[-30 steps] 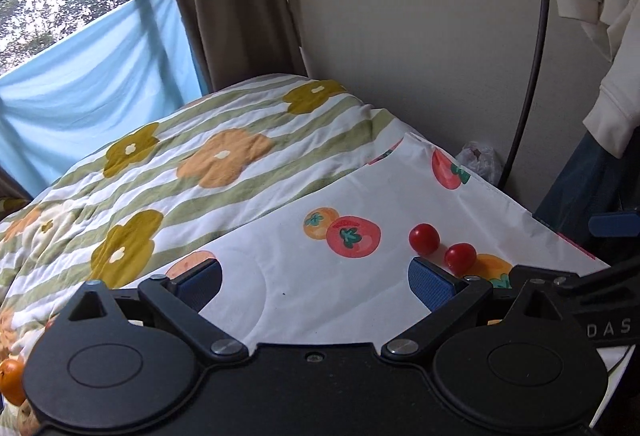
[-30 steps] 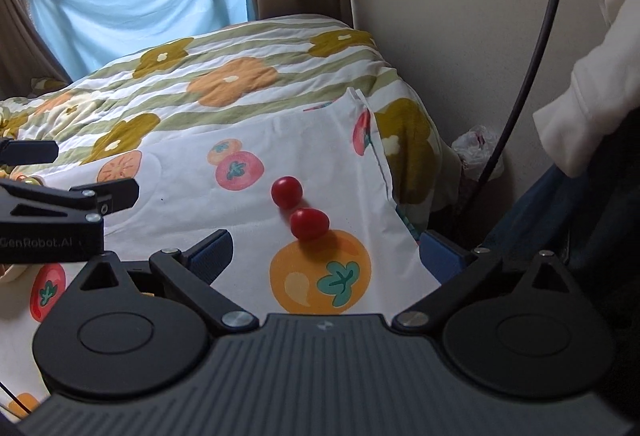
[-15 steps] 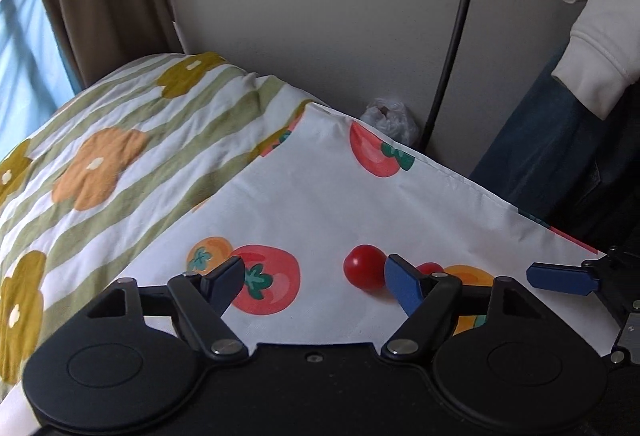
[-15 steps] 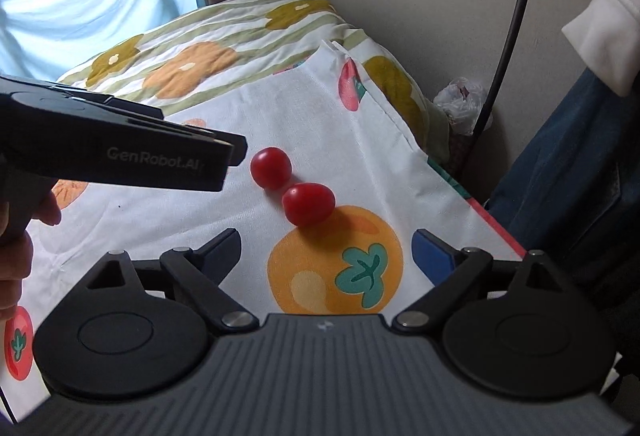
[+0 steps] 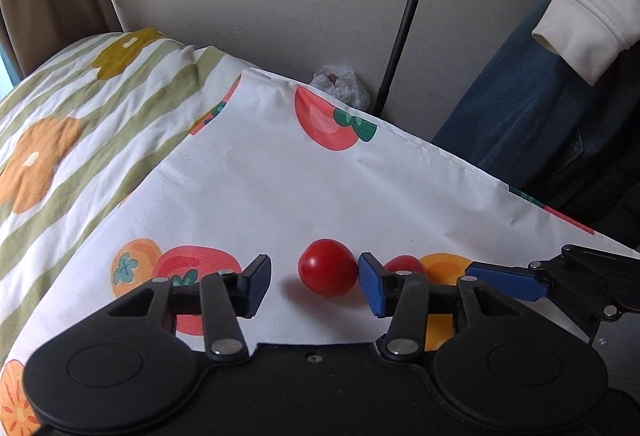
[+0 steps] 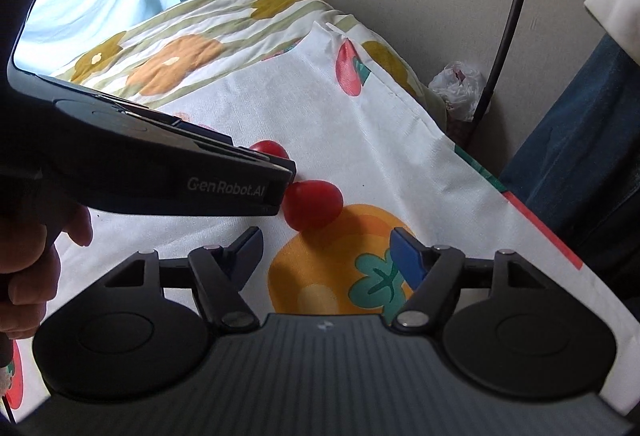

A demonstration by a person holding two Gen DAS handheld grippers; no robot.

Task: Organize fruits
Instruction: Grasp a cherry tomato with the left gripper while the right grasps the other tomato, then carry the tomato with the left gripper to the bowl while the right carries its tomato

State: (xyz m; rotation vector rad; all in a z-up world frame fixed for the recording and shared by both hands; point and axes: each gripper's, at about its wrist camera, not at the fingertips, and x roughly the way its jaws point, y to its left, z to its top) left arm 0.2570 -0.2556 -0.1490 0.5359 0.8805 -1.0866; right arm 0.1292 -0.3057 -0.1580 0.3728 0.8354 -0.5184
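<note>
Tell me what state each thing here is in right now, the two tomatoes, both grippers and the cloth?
Far tomato: lying on the cloth, between the left gripper's fingers, not yet pinched.
Near tomato: lying on the cloth, whole, ahead of the right gripper, untouched by its fingers.
Left gripper: jaws closing around the far tomato.
Right gripper: jaws closing, nothing between them yet.
Cloth: spread flat over the bed.

Black left gripper (image 5: 314, 282) body, blue pads (image 5: 372, 290); silver screws, "GenRobot.AI" lettering
</note>
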